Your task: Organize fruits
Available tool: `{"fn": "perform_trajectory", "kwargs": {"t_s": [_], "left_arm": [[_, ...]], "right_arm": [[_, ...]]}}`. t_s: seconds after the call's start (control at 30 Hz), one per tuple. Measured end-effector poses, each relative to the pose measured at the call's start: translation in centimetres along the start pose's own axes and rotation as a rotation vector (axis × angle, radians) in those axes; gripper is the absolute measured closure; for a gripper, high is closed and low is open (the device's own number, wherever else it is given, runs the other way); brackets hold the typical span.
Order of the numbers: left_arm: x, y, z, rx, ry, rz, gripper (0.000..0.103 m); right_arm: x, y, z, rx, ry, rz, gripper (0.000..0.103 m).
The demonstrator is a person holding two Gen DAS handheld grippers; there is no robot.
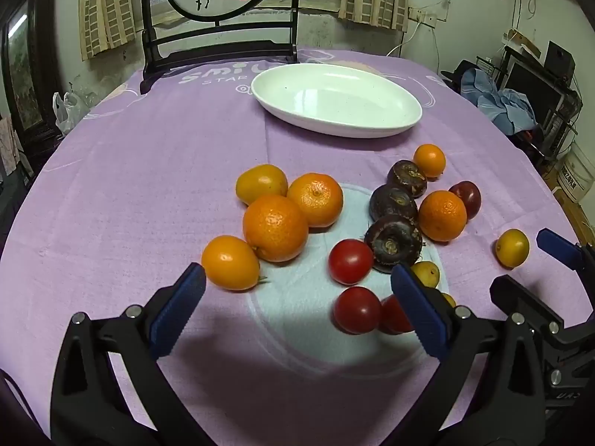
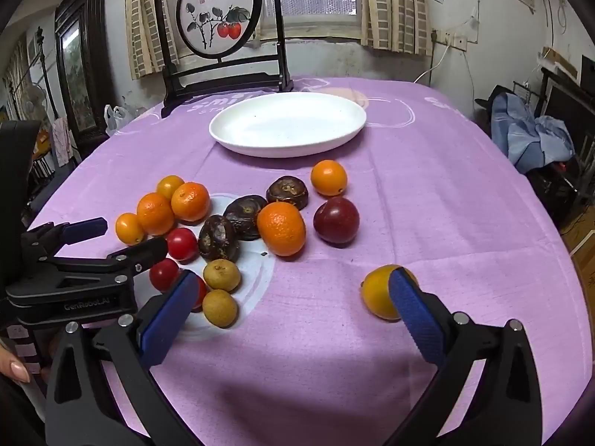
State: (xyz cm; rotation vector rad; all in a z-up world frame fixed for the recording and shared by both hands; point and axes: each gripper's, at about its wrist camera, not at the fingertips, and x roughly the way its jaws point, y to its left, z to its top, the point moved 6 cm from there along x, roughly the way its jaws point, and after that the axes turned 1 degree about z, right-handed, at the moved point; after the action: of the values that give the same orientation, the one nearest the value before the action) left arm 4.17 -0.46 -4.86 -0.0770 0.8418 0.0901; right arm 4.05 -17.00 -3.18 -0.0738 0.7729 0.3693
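Loose fruit lies on a purple tablecloth point(image 1: 148, 156) in front of an empty white oval plate point(image 1: 336, 100), which also shows in the right wrist view point(image 2: 288, 124). Oranges point(image 1: 275, 227), kumquats point(image 1: 230, 262), cherry tomatoes point(image 1: 350, 261), dark water chestnuts point(image 1: 393, 241), a plum point(image 2: 336, 222) and small longans point(image 2: 222, 274) form the cluster. My left gripper point(image 1: 297, 290) is open and empty just before the cluster. My right gripper point(image 2: 293, 293) is open and empty, its right finger beside a lone kumquat point(image 2: 379, 291).
A black-framed painted screen point(image 2: 219, 33) stands behind the plate at the table's far edge. The left gripper's body point(image 2: 74, 275) is at the left of the right wrist view. Clutter and blue cloth point(image 2: 528, 137) sit beyond the table's right side.
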Motion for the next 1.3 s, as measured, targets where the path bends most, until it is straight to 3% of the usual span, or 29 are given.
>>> {"fn": "perform_trajectory", "kwargs": {"t_s": [1.3], "left_arm": [[-0.7,0.9,0.6,0.008,-0.042,0.047,0.002]], "right_arm": [[-1.8,0.5,-0.9,-0.031,0.0,-0.078,0.001]]}}
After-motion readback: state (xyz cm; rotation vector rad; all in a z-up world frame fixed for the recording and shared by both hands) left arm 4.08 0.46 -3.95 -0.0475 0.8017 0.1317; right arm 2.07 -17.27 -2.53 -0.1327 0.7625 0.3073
